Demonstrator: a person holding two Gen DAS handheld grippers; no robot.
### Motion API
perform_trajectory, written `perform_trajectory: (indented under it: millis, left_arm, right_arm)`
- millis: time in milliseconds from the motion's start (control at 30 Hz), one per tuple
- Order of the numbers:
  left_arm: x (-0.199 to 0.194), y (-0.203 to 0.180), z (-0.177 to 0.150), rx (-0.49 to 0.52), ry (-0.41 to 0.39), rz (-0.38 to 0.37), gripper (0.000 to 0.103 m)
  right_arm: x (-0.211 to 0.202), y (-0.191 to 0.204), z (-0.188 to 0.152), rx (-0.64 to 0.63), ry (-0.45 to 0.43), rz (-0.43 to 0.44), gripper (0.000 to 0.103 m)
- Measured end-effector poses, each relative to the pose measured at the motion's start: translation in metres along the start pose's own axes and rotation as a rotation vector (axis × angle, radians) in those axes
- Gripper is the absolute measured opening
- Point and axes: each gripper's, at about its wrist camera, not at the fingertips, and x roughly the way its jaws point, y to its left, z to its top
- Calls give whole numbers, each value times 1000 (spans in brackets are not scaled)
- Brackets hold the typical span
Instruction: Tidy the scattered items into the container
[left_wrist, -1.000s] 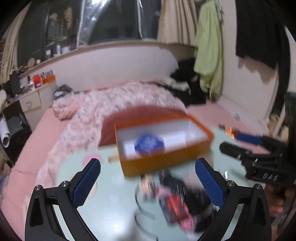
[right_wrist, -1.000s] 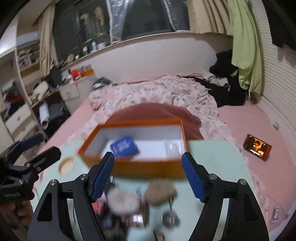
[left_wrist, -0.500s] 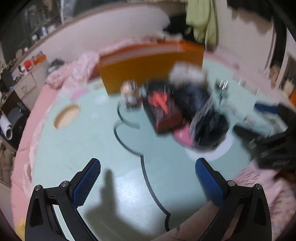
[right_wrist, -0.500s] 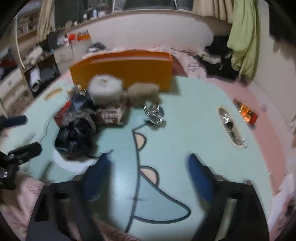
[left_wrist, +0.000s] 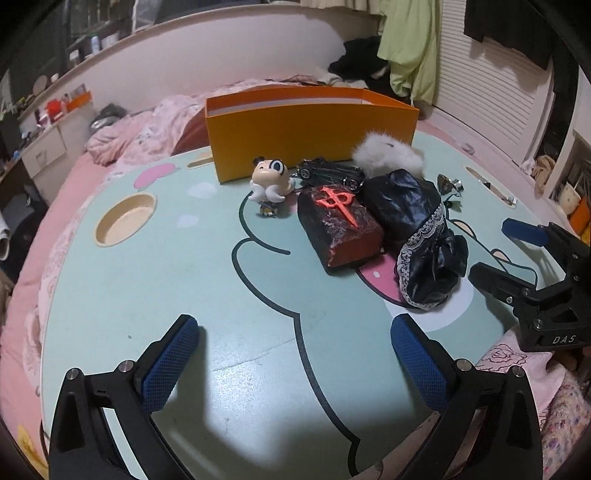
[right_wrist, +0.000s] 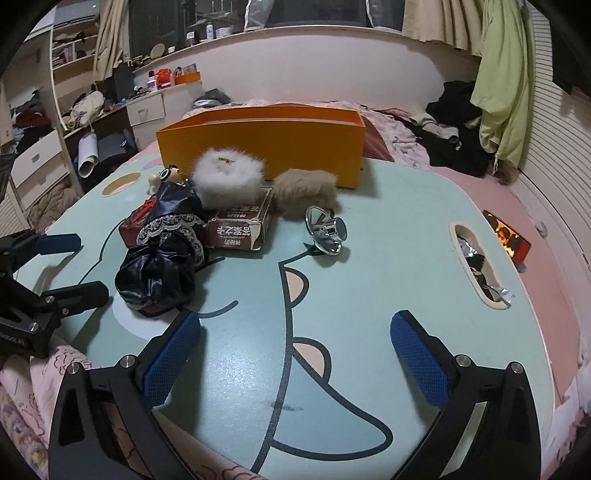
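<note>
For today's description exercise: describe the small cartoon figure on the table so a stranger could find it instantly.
Find the orange box at the table's far edge. Before its left corner stands the figure: cream-white, with big black-rimmed eyes, the only thing there with a face.

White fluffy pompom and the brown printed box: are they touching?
Touching. The right wrist view shows the white fluffy pompom resting on the far end of the brown printed box, with no gap between them.

Right tongs (right_wrist: 295, 360) gape empty over the table (right_wrist: 388, 258); clutter lies before the orange box (right_wrist: 258, 147).
</note>
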Motion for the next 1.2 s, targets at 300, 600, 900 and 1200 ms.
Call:
perform_trajectory:
  millis: [300, 600, 900, 1200]
  left_arm:
    - [1, 0, 2, 2, -3, -2, 103]
    - [-20, -8, 5, 30, -88, -19, 103]
    - [-29, -48, 56, 106, -158, -170, 85]
    - [13, -70, 67, 130, -42, -154, 24]
  right_arm:
    - [-3, 4, 0, -1, 0, 0, 103]
    - [-4, 5, 0, 0, 0, 0, 103]
    - [-4, 5, 0, 1, -2, -1, 103]
    - [-5, 7, 1, 4, -7, 6, 103]
